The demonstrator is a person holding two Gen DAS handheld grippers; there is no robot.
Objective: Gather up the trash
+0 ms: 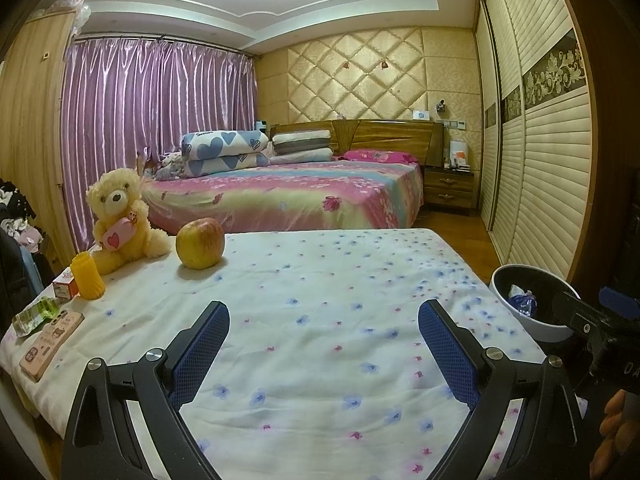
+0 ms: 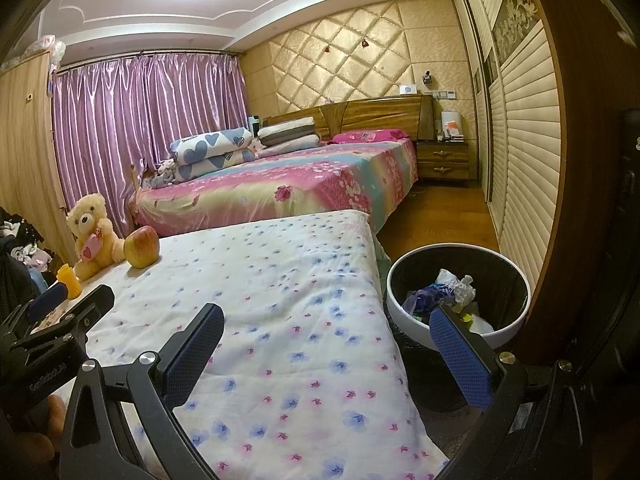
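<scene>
Flower-printed white cloth-covered table [image 1: 340, 320]: left gripper [image 1: 323, 356] and right gripper [image 2: 326, 356], both black-framed with blue ribbed pads, jaws spread wide, nothing held. White round bin with black liner [image 2: 516, 280] off the table's right edge, holding crumpled white paper and blue wrapper [image 2: 424, 300]. Risk: the red-yellow apple [image 1: 200, 249], plush cream teddy bear [image 1: 120, 220], ribbed orange cup [image 1: 88, 280] and flat pink box [image 1: 50, 340] on the left are not obvious rubbish; a mistaken grab could bin a keeper or roll the apple.

White round trash bin [image 2: 456, 336] with black liner stands upright beside my floral-sheeted table; crumpled paper [image 2: 460, 284] and blue wrapper [image 2: 424, 298] lie inside.
</scene>
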